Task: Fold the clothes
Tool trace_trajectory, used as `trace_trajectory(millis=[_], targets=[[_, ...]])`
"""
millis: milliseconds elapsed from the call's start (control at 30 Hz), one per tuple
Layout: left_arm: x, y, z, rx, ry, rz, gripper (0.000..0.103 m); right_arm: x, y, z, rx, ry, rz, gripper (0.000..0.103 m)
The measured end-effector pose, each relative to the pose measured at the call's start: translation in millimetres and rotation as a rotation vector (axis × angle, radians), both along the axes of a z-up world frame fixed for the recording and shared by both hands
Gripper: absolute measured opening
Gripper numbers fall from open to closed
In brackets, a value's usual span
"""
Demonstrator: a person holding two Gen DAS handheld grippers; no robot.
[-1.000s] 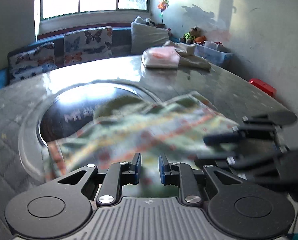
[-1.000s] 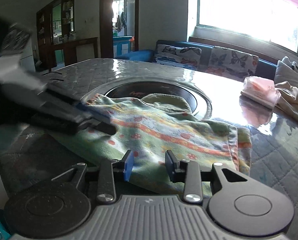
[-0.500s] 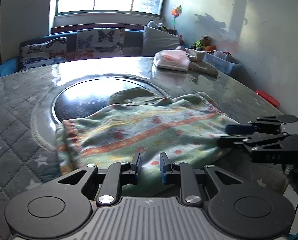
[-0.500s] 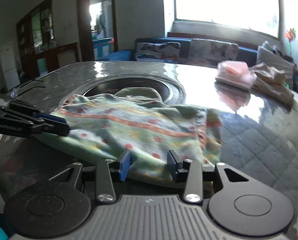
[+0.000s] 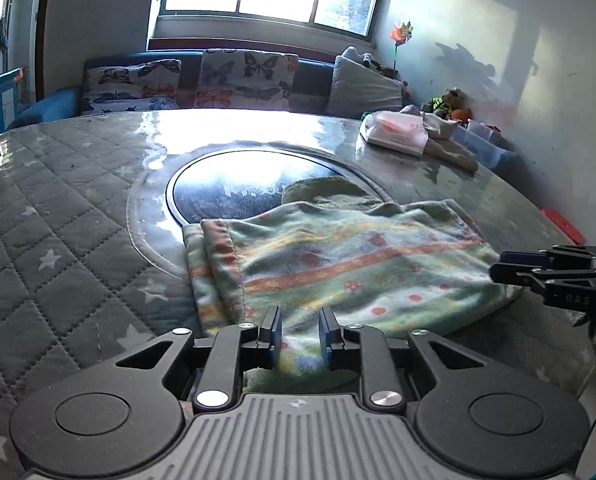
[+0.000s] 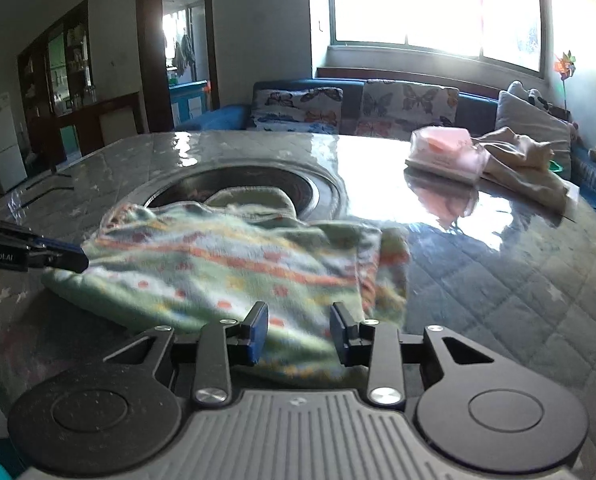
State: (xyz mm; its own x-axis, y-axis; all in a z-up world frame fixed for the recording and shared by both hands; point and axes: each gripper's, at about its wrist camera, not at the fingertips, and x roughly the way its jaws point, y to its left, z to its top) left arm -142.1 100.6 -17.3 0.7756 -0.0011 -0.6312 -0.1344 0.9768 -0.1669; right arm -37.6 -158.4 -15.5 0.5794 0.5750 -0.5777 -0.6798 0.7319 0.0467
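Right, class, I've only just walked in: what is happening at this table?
A person is folding a green patterned garment on the quilted table, one handheld claw at each end. The left claw and the right claw each have the garment's near edge between their pads; no firm pinch is visible. A pink packet and beige cloth lie farther back.

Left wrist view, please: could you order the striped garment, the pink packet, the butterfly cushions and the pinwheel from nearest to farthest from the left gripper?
1. Striped garment, directly under and ahead of the left gripper.
2. Pink packet, far right part of the table.
3. Butterfly cushions, on the sofa beyond the table.
4. Pinwheel, far right corner near the window; close to the cushions in depth.
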Motion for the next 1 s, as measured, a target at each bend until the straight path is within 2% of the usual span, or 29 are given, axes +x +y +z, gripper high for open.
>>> trace_trajectory(millis=[200,567,800,1000], targets=[[3.0,13.9,-2.7,-0.033,0.021,0.025,0.022,15.3,0.8,-8.5,0.016,0.063,-0.02,0.037],[50.7,27.0,12.6,-0.002,-0.014,0.022,0.027,50.3,33.4,3.7,0.013,0.025,0.011,0.037],[80.8,37.7,-0.8,0.018,0.044,0.046,0.028,89.2,44.8,-10.5,-0.015,0.09,-0.019,0.037],[83.0,44.3,0.5,0.013,0.045,0.054,0.028,92.1,44.8,-0.7,-0.022,0.057,-0.027,0.036]])
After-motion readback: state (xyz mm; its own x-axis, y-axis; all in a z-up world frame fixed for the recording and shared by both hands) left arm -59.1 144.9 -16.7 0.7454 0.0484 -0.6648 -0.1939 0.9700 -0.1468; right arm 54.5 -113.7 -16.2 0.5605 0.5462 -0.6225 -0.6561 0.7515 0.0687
